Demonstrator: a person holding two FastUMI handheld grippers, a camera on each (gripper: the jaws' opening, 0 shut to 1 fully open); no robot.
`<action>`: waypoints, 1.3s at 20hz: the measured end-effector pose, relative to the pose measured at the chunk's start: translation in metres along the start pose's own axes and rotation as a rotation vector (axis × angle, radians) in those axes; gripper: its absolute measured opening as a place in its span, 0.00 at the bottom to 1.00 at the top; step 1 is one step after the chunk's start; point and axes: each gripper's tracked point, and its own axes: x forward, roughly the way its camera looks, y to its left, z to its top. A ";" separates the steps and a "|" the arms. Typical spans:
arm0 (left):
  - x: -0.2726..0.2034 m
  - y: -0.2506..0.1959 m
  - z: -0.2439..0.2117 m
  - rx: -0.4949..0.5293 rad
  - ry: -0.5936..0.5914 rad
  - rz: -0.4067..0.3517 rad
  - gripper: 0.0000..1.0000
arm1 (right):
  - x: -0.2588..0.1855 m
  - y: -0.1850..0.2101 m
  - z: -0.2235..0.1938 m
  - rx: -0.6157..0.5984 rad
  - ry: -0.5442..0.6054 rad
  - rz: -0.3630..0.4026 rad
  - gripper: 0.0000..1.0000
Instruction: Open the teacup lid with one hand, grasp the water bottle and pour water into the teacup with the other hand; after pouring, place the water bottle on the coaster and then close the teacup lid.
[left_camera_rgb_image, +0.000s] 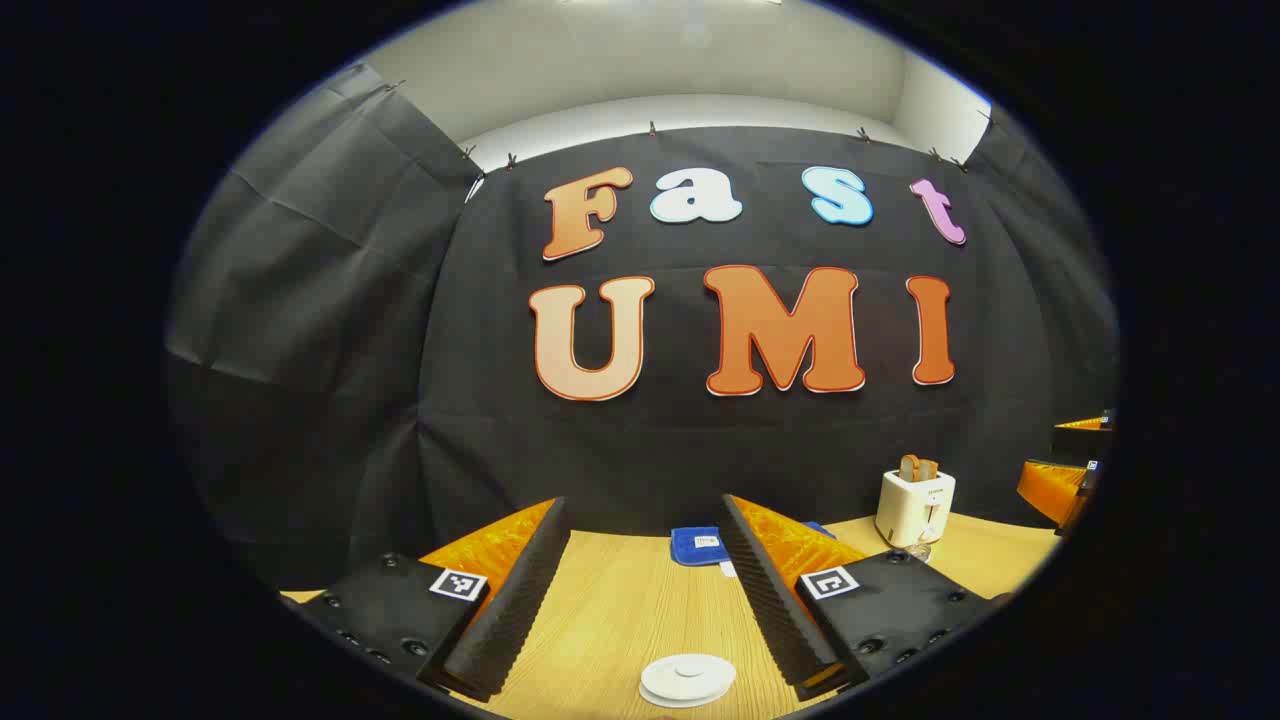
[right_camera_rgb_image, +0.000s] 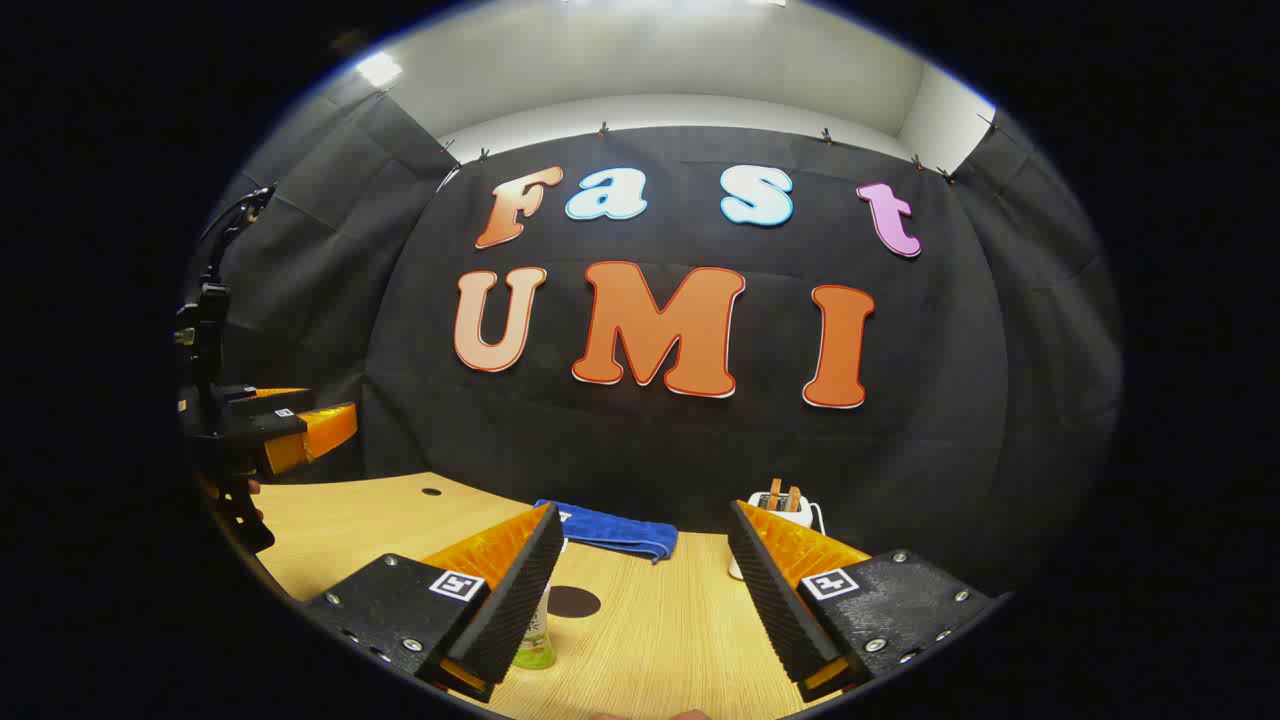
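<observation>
Black cloth (left_camera_rgb_image: 330, 330) hung creased across the booth's back and sides, clipped along its top edge. Above it ran a pale wall (left_camera_rgb_image: 650, 60), brightly lit from overhead. A light wooden table (right_camera_rgb_image: 660, 640) stood below.

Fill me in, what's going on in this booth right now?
A person holds a two-finger tool in each hand over a wooden table; nothing is grasped yet. The left tool is open, with the white teacup lid on the table below its fingers. The right tool is open too, with the water bottle partly hidden behind one finger and the dark coaster just beyond. A blue cloth and a toaster sit farther back.
</observation>
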 end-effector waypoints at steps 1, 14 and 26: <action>0.000 0.000 0.000 -0.001 -0.001 0.002 0.98 | 0.000 -0.001 0.000 0.001 -0.003 0.000 0.99; 0.000 -0.008 -0.005 -0.009 0.014 -0.030 0.98 | 0.002 0.004 -0.001 0.013 0.001 0.016 1.00; 0.009 -0.021 -0.065 -0.045 0.165 -0.113 0.96 | 0.008 0.023 -0.031 -0.003 0.061 0.067 1.00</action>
